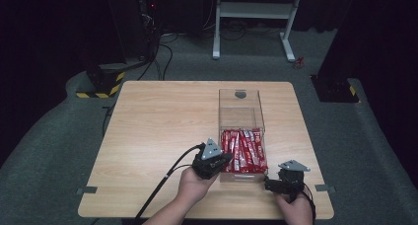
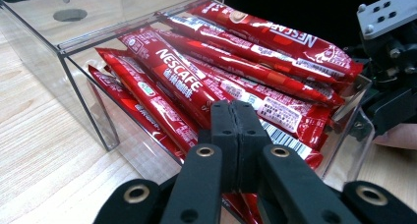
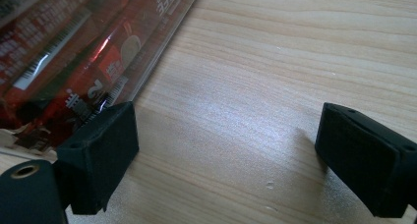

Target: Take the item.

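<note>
Left gripper (image 2: 235, 117) hangs over the near end of the clear box (image 1: 241, 111), jaws pressed together, nothing visibly between them. Red coffee sticks (image 2: 221, 71) lie packed in the box's near half. Right gripper (image 3: 223, 150) rests beside the box, jaws wide apart, empty.

Your high view looked forward and down from above your side of the table (image 1: 148, 116), taking in the floor beyond; your left gripper view sat close behind its jaws, facing the clear box (image 2: 83, 62) of red sachets (image 2: 172, 81) from the near end; your right gripper view looked steeply down at the tabletop, very near; all three shared that box's near end.
</note>
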Demonstrator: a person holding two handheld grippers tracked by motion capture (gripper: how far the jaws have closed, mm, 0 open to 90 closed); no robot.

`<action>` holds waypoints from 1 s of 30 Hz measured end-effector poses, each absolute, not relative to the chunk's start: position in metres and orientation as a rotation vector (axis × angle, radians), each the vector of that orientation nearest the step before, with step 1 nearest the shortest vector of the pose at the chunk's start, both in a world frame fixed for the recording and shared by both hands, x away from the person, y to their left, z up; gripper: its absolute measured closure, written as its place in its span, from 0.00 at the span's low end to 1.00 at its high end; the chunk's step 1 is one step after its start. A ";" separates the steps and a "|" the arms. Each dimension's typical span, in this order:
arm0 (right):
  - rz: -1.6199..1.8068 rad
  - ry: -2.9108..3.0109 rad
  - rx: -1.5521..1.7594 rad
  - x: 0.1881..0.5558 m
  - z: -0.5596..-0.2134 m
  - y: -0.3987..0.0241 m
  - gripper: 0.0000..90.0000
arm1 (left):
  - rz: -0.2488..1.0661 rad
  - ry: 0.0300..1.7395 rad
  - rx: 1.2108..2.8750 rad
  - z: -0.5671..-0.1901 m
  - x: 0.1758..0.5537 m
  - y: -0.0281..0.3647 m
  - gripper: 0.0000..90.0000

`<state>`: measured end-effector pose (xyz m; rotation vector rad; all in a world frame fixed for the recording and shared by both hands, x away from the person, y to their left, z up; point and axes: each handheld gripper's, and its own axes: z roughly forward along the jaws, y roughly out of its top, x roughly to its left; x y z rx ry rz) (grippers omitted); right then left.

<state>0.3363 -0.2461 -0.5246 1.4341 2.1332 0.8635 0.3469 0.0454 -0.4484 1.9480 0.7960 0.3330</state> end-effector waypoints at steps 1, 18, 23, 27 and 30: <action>0.863 2.133 1.434 0.336 -0.525 -0.246 0.10 | 0.333 0.795 1.943 -0.448 0.346 0.046 0.99; 0.863 2.133 1.434 0.336 -0.525 -0.246 0.10 | 0.307 0.782 1.899 -0.446 0.337 0.058 0.99; 0.864 2.133 1.433 0.336 -0.525 -0.246 0.10 | 0.305 0.772 1.891 -0.445 0.335 0.060 0.99; 0.863 2.134 1.433 0.336 -0.525 -0.246 0.10 | 0.306 0.759 1.876 -0.443 0.333 0.061 0.99; 0.864 2.134 1.432 0.336 -0.525 -0.246 0.11 | 0.306 0.753 1.862 -0.443 0.333 0.063 0.99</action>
